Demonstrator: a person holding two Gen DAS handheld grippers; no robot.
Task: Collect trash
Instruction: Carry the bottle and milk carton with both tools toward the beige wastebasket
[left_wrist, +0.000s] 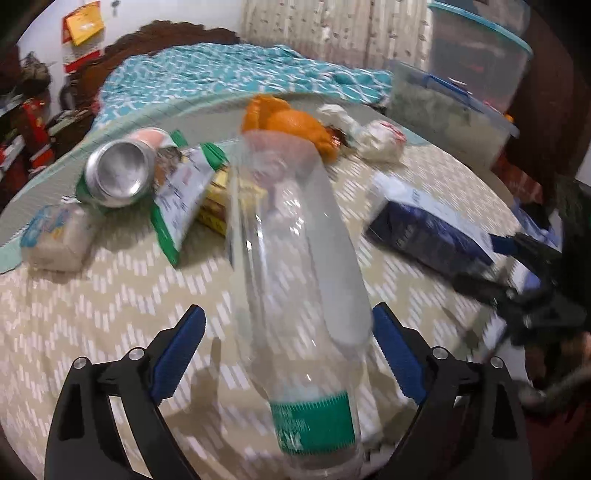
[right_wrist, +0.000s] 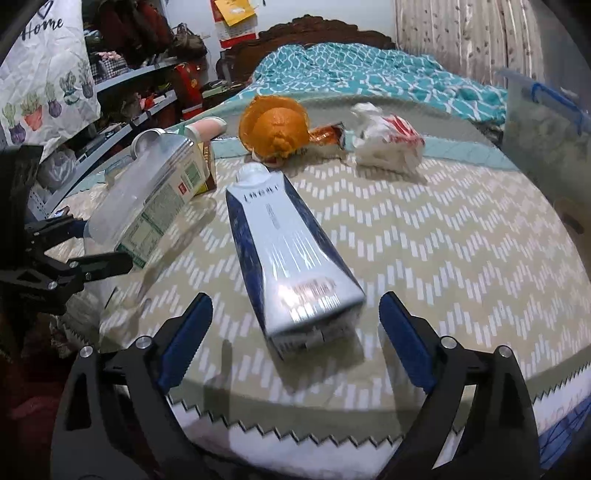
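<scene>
Now lying lengthwise between the spread left tongs (left_wrist: 288, 347): clear bottle (left_wrist: 295, 280), unpinched; likewise carton (right_wrist: 288, 254), centre frame, pointing away between spread right tongs (right_wrist: 295, 328).

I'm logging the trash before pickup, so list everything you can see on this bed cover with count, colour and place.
plastic bottle: one, clear with green label, lying between the left tongs' fingers
carton: one, blue and white, before the right tongs
can: one, silver, far left
snack packet: one, green and white, beside the can
orange peel: one, orange, far middle
crumpled wrapper: one, white and red, far right
left tongs: open
right tongs: open
</scene>
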